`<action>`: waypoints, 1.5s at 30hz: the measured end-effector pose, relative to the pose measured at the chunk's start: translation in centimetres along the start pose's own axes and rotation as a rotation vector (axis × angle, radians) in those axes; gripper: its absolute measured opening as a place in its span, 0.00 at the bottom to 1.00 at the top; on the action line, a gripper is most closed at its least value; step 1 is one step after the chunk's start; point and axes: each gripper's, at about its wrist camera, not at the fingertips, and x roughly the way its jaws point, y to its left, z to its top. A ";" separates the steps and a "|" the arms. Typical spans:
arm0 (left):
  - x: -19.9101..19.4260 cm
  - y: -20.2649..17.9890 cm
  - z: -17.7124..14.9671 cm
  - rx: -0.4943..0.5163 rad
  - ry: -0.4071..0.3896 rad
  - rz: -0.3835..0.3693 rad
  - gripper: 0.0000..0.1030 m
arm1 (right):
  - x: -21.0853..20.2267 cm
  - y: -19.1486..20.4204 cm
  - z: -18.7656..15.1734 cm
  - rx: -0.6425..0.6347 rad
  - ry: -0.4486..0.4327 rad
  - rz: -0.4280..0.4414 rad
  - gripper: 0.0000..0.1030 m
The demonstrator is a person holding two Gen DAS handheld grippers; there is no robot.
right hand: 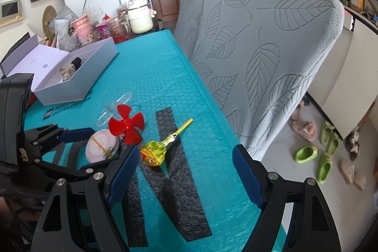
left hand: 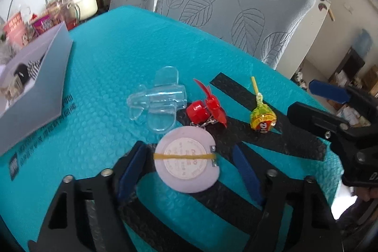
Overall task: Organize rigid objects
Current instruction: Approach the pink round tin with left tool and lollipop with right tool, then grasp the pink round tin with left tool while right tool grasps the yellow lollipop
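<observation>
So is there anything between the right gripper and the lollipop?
Nothing visible. The lollipop lies on the black strips just ahead of the right gripper, whose jaws stand open and empty. The red propeller and the round disc sit off to the side, by the left gripper.

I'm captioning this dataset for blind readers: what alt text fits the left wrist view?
The left tongs, blue-padded, straddle a round pale lilac disc with a yellow rubber band on a teal bubble-wrap table cover. Beyond lie a clear plastic toy airplane, a red plastic propeller and a yellow-wrapped lollipop; the right tongs enter at right.
</observation>
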 end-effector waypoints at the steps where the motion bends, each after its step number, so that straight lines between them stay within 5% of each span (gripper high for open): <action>1: -0.1 -0.1 -0.1 0.012 -0.014 0.001 0.52 | 0.0 0.1 0.0 0.000 0.001 0.005 0.79; 10: -1.1 1.9 -0.4 -0.056 0.001 -0.059 0.48 | 0.9 1.1 0.1 -0.008 0.009 0.031 0.76; 20: -3.2 4.8 -2.1 -0.144 -0.001 -0.006 0.49 | 2.8 2.3 -0.6 0.011 0.051 0.034 0.66; 26: -3.9 6.0 -2.4 -0.172 -0.020 0.014 0.49 | 3.5 3.0 -0.5 0.014 0.047 -0.027 0.51; 29: -4.4 6.1 -3.1 -0.173 -0.026 0.017 0.49 | 3.6 3.4 -0.7 0.007 0.054 -0.040 0.26; 45: -7.5 7.6 -5.1 -0.200 -0.067 0.030 0.49 | 0.4 6.0 -1.6 0.026 0.026 0.000 0.26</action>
